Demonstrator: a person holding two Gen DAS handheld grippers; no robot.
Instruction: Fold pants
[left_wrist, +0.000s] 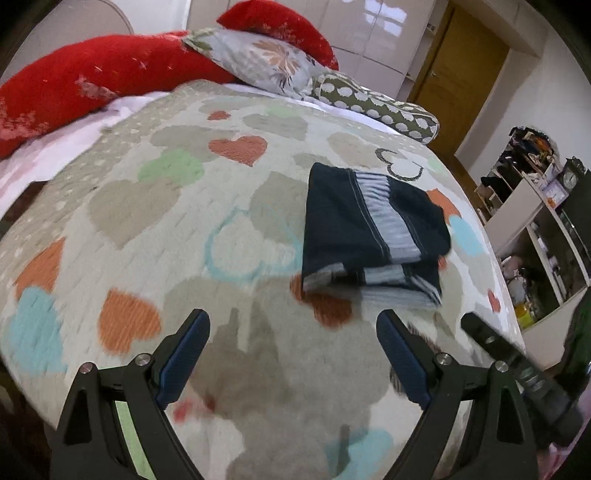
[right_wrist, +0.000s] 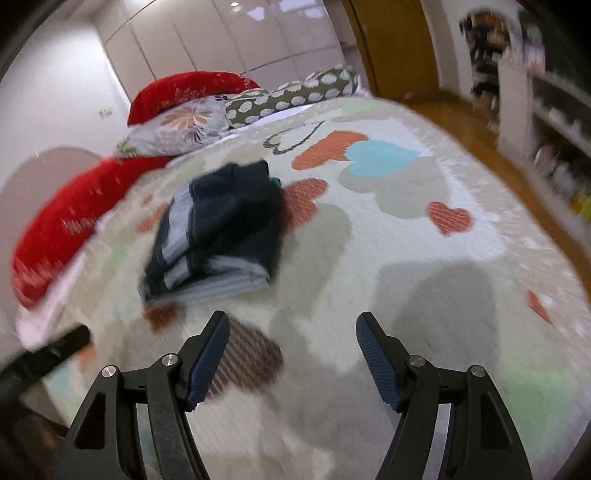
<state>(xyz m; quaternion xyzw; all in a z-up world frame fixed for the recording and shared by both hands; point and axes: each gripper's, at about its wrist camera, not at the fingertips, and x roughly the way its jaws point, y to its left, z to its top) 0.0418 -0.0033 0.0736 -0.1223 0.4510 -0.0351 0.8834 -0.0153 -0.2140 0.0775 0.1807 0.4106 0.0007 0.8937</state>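
— Where do we see the pants (left_wrist: 373, 236)?
— Folded in a dark, grey-striped stack on the heart-patterned bedspread (left_wrist: 155, 206), ahead of both tools, touching neither.
— And our tools?
— Left tool (left_wrist: 293, 328) gapes wide, empty; right tool (right_wrist: 291, 328) likewise.

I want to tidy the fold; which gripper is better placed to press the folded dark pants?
Probably the left gripper: open, its right finger just below the folded navy pants with pale stripes. The right gripper, also open, seems farther off.
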